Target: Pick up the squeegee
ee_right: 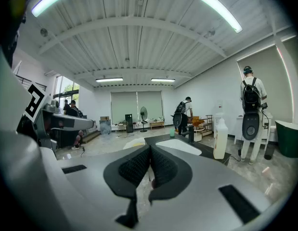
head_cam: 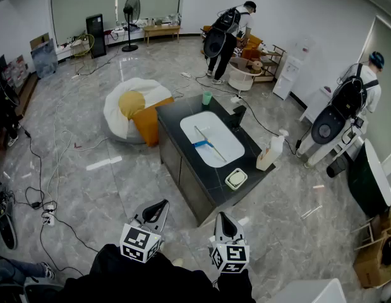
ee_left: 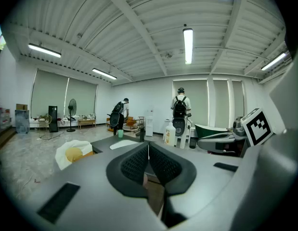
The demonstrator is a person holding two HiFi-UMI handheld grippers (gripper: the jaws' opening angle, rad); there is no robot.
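Left gripper view shows the left gripper [ee_left: 149, 160] with its ribbed pads pressed together and nothing between them. The right gripper [ee_right: 149, 165] is closed on nothing in the same way, and both tip slightly downward. In the head view the pair hangs low in front of the person, over the floor and well apart from the dark counter [head_cam: 182, 115]. The squeegee [head_cam: 209, 144] lies flat in the white sink [head_cam: 230, 153] set into that counter, slanting across the basin as a long pale strip with a blue part on its left side. A black faucet [head_cam: 238, 115] stands at the far rim and a soap bottle [head_cam: 277, 145] at the right end. The step in hand is probably the approach. To do it well, the person should close in on the counter and spread one gripper's jaws before lowering it. The grip should cross the blue part squarely, clear of the faucet, since a flat tool on a smooth basin may skate away.
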